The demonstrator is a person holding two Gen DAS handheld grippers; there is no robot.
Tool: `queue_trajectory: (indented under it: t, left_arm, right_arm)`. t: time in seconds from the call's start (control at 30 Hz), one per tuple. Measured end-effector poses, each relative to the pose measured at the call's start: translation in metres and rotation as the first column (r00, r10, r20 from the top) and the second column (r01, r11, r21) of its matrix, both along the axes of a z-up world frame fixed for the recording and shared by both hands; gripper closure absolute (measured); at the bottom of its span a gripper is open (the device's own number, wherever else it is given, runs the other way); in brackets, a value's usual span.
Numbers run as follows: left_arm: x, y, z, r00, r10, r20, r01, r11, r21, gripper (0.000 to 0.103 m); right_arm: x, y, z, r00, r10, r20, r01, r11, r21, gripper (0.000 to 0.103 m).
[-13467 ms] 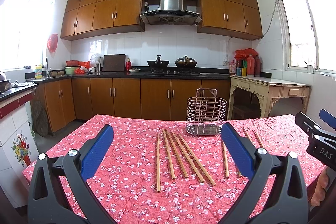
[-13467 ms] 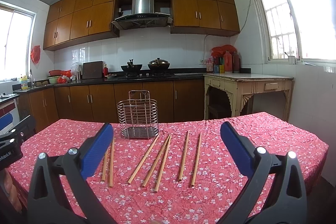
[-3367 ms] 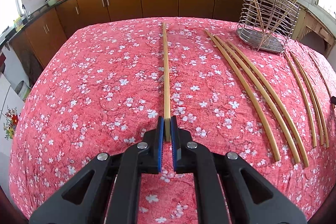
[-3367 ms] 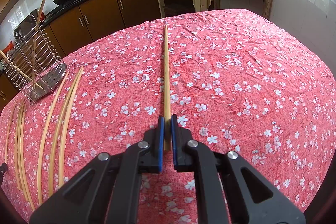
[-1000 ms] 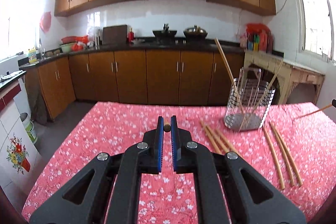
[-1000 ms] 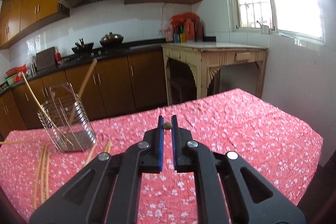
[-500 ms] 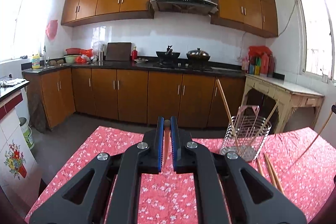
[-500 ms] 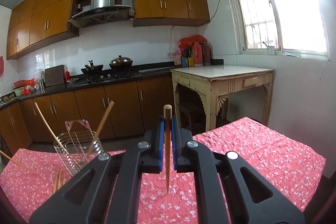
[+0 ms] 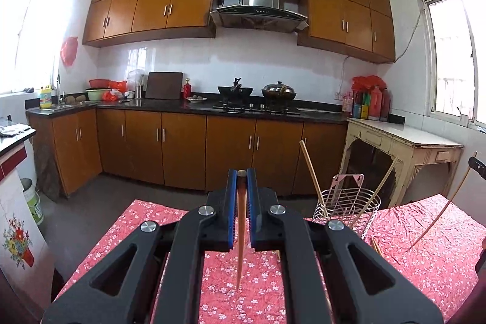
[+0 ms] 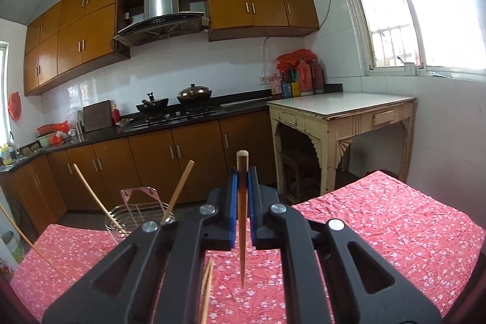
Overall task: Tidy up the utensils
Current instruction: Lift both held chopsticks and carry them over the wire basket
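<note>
Two chopsticks held, one per gripper, tips down over red cloth.

Left gripper [image 9: 242, 210] clamped on chopstick [image 9: 241, 233], frame centre; right gripper [image 10: 242, 210] likewise on 2nd chopstick [image 10: 242, 220]. Judged light, stiff, smooth wood, apt to pivot; pinched near thick end. Wire holder [image 9: 346, 210], centre-right, thin metal bars, 2 sticks leaning inside. Tablecloth [image 9: 425, 248] crumpled, floral.

A: Is any writing legible here, perhaps on the bottles [image 9: 369, 102] or the yellow jug [image 9: 46, 96]?

B: No. Their labels are too small and blurred to read.
</note>
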State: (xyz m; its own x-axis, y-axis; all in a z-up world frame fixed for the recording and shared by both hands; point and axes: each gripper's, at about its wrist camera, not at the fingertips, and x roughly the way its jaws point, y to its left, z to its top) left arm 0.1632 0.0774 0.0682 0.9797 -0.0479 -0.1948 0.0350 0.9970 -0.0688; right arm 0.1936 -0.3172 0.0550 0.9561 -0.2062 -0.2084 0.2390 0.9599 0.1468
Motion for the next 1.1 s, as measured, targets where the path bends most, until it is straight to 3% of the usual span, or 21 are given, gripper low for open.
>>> queue_trajectory:
  t: [0.27, 0.53, 0.67, 0.9, 1.1]
  left_arm:
    - [0.008, -0.007, 0.026, 0.999, -0.052, 0.007, 0.052, 0.997, -0.055, 0.096]
    - [0.018, -0.028, 0.081, 0.989, -0.125, 0.081, 0.134, 0.985, -0.108, 0.096]
    - [0.027, -0.053, 0.101, 0.98, -0.155, 0.121, 0.167, 0.982, -0.094, 0.096]
    - [0.062, -0.088, 0.113, 0.976, -0.17, 0.139, 0.186, 0.976, -0.109, 0.096]
    - [0.093, -0.105, 0.107, 0.979, -0.147, 0.144, 0.167, 0.977, -0.135, 0.096]
  right_arm:
    - [0.001, 0.01, 0.029, 0.995, 0.089, 0.045, -0.091, 0.995, 0.041, 0.095]
    - [0.005, 0.026, 0.078, 0.975, 0.17, 0.14, -0.18, 0.982, 0.062, 0.095]
    - [0.021, 0.037, 0.103, 0.964, 0.197, 0.179, -0.209, 0.977, 0.05, 0.095]
    - [0.064, 0.055, 0.111, 0.963, 0.224, 0.152, -0.234, 0.971, 0.049, 0.095]
    - [0.1, 0.068, 0.096, 0.965, 0.247, 0.094, -0.252, 0.967, 0.047, 0.095]
